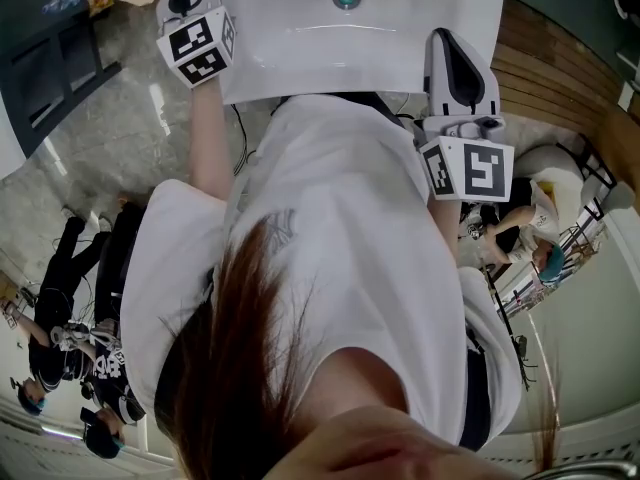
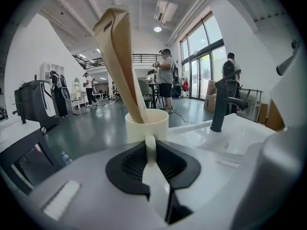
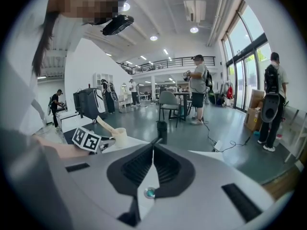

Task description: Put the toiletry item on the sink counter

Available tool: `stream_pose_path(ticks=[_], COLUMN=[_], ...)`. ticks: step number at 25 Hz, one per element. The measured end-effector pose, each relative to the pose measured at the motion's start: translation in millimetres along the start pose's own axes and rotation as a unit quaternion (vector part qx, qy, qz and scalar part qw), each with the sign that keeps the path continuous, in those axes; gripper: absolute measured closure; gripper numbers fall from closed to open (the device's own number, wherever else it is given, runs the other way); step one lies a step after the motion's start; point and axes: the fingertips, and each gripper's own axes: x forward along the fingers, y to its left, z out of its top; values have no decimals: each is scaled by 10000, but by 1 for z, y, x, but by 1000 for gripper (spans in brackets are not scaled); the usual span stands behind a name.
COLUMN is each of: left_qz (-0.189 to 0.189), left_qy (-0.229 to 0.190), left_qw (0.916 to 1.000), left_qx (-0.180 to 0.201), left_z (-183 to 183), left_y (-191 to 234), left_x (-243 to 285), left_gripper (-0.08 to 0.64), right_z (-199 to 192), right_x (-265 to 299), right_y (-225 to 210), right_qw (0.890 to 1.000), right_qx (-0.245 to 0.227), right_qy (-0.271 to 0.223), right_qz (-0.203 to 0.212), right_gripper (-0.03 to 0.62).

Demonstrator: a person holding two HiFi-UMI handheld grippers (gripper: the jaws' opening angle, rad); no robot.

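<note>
Currently the left gripper pinches the thin handle of a cream cup, jaws closed on it. Tan tube stands in the cup, its top leaning left. Cup is at the left end of the white desk, left of the black faucet; whether its base touches the desk is not visible. Right gripper: jaws pressed together, nothing between them, held over the basin with the drain showing below. People stand far off.
</note>
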Motion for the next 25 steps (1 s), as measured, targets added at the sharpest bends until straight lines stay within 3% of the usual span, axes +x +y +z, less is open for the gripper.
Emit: stream_pose_path(ticks=[11,15,25], left_qz=[-219,-290,-8], left_qy=[-30,6,-78], left_qw=[9998,9995,9998], left_qx=[-11,-88,-191], left_z=[0,0,3], left_y=[-4,-9,5], left_x=[-3,-1,-7], left_gripper=[505,458,423], right_z=[-1,0,-3], right_x=[0,0,-1], right_y=[-1,-4,-6], right_qw=[10000,10000,10000], right_qx=[20,26,41], right_qy=[19,15,3], right_qz=[7,-17,10], right_gripper=[581,581,581])
